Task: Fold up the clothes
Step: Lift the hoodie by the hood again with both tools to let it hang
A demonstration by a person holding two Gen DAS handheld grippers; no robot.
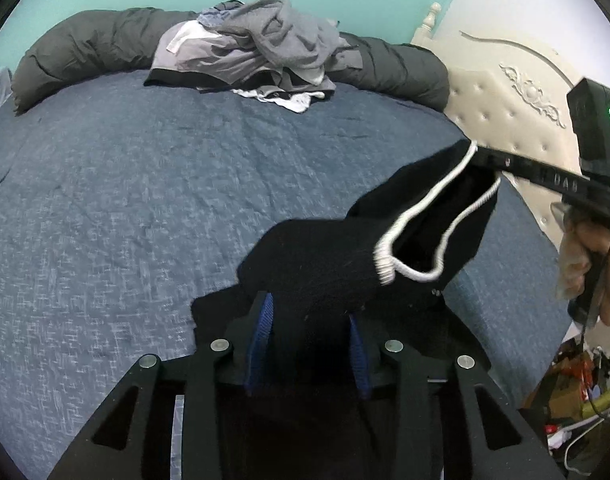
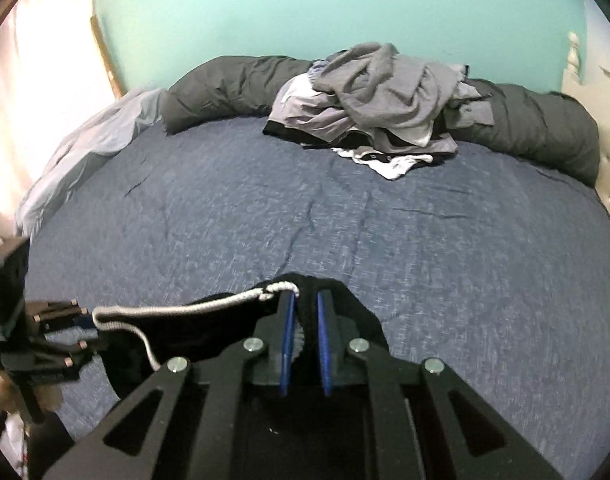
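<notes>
A black knitted garment [image 1: 325, 256] with white ribbed trim [image 1: 429, 196] hangs stretched between both grippers above the blue bedspread [image 1: 145, 200]. My left gripper [image 1: 311, 312] is shut on a bunched part of it, which fills the gap between the blue pads [image 1: 265, 320]. In the left wrist view my right gripper [image 1: 481, 156] holds the trimmed edge at upper right. In the right wrist view my right gripper [image 2: 305, 300] is shut on the black garment [image 2: 193, 332] and its trim. My left gripper [image 2: 87, 322] grips the other end at far left.
A loose pile of grey, white and black clothes [image 1: 261, 48] [image 2: 385, 100] lies at the far side of the bed against a rolled dark grey duvet [image 1: 85, 44] [image 2: 225, 84]. A cream headboard [image 1: 505, 92] stands right. A person [image 1: 601, 264] and floor clutter [image 1: 577, 392] are at the right edge.
</notes>
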